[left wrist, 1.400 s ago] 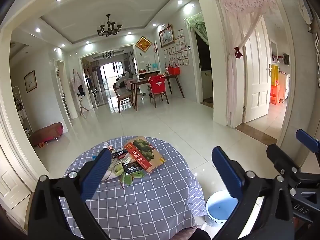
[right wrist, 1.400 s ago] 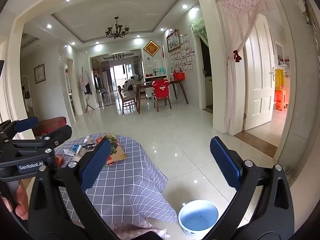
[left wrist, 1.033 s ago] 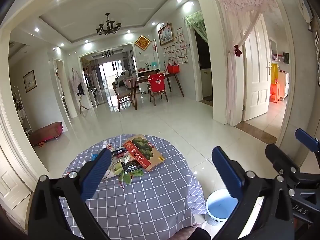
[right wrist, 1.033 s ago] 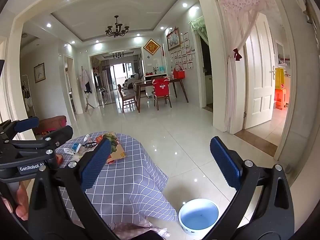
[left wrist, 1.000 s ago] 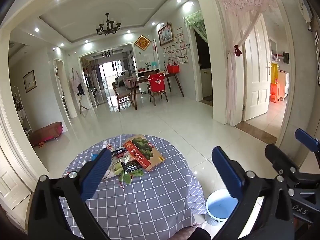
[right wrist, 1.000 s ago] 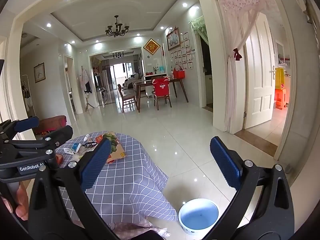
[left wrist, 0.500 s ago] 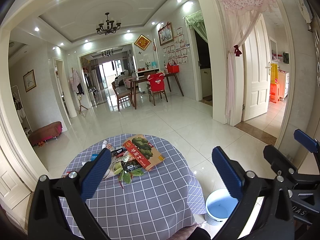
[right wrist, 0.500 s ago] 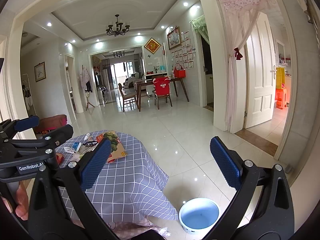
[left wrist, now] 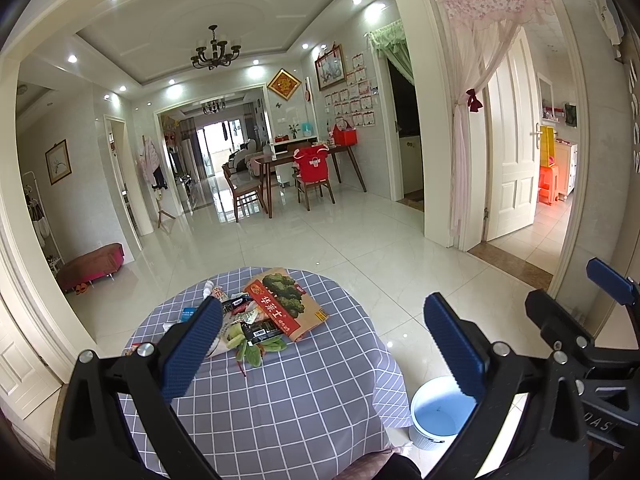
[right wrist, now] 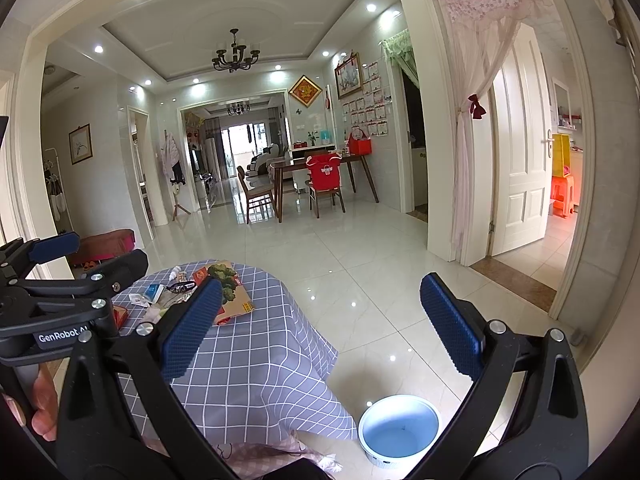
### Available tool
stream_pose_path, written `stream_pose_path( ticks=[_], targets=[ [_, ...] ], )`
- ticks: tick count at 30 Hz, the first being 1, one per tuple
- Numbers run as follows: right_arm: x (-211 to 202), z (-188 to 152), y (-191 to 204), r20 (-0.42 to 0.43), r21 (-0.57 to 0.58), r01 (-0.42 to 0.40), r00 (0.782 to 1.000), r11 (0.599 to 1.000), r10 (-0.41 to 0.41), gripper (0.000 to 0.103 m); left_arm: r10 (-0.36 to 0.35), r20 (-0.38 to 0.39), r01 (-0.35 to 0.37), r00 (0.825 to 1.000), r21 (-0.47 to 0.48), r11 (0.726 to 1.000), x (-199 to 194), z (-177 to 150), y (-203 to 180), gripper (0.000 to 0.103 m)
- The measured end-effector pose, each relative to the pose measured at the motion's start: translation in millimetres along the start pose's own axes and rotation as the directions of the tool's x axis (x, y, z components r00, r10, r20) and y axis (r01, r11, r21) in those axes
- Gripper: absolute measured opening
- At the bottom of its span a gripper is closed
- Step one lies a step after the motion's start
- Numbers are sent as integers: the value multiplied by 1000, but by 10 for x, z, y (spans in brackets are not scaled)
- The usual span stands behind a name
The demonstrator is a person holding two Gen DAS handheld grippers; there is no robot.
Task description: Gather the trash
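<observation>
A pile of trash lies on a round table with a grey checked cloth [left wrist: 280, 392]: a flat red and brown box with a green picture [left wrist: 286, 308], dark wrappers [left wrist: 258, 332], green leaves [left wrist: 252, 352] and small packets [left wrist: 188, 314]. The box also shows in the right wrist view [right wrist: 230, 292]. A blue bin [left wrist: 438, 416] stands on the floor right of the table, also in the right wrist view [right wrist: 400, 430]. My left gripper [left wrist: 324, 344] is open and empty above the table's near side. My right gripper [right wrist: 320, 324] is open and empty, right of the table, above the bin.
White tiled floor [left wrist: 360, 248] stretches beyond the table. A dining table with chairs [left wrist: 304, 172] stands far back. A red bench [left wrist: 90, 264] is at the left wall. A white door and curtain [left wrist: 508, 152] are at the right.
Both grippers have drifted slightly; the view has risen a little. Both stay open and empty.
</observation>
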State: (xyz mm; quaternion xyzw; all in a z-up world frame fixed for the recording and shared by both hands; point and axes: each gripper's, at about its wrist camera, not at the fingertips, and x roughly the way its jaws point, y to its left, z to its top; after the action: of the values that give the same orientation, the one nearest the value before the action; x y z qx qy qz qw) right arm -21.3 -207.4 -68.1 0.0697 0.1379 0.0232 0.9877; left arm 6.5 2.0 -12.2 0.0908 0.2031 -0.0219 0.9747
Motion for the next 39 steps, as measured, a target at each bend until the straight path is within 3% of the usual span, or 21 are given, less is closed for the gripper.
stream_pose_path(
  ticks=[39],
  targets=[
    [181,-41,74,-25,2,-20,999,1000,20,97,-3,-19,3,1000,3,1000,174,-97,12,99]
  ],
)
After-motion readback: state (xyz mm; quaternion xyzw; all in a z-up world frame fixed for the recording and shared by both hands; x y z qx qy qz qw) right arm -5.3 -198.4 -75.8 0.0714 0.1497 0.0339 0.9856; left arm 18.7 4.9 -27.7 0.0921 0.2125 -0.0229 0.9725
